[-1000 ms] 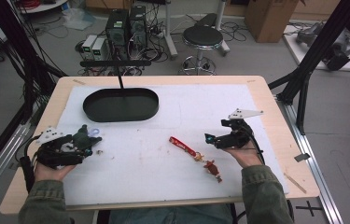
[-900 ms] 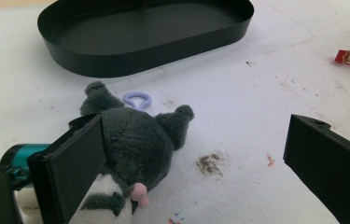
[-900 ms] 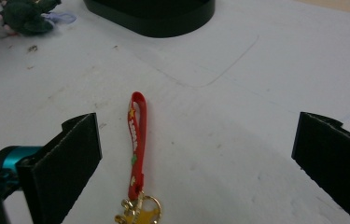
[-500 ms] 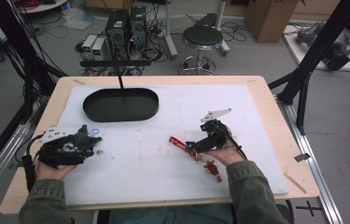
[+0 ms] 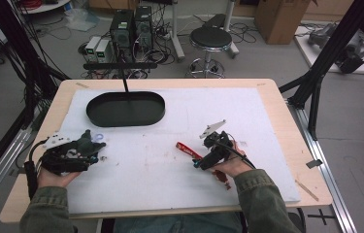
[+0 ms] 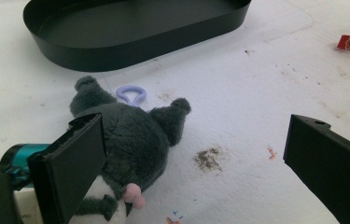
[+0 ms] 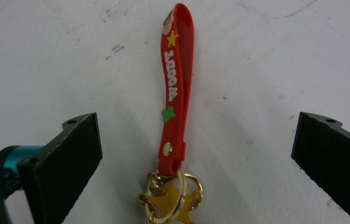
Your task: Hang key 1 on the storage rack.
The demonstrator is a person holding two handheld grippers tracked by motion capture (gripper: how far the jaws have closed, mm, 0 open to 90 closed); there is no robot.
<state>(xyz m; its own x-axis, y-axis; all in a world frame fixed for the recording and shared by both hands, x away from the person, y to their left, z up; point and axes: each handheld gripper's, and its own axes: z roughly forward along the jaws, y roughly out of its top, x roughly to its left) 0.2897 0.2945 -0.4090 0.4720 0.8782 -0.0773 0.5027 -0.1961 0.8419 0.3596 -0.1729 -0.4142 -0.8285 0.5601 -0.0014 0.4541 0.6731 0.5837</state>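
A grey plush toy [image 6: 135,135] with a lilac loop [image 6: 131,93] lies on the white mat. It rests against one jaw of my open left gripper [image 6: 196,158], and the other jaw stands well off it. From above, the left gripper [image 5: 88,147] sits at the mat's left with the plush [image 5: 88,141] at its tip. A red key strap [image 7: 175,84] with gold rings [image 7: 172,198] lies flat between the wide-apart jaws of my open right gripper [image 7: 196,158]. In the high view, the right gripper [image 5: 200,162] hovers over the strap's [image 5: 185,149] near end.
A black oval tray [image 5: 125,109] stands at the back left of the mat, and its rim [image 6: 140,46] is just beyond the plush. A black stand post rises behind it. The white mat [image 5: 247,121] covers most of the wooden table.
My right gripper has moved left and a little forward from the mat's right side to over the red strap. The left gripper and plush have stayed put.
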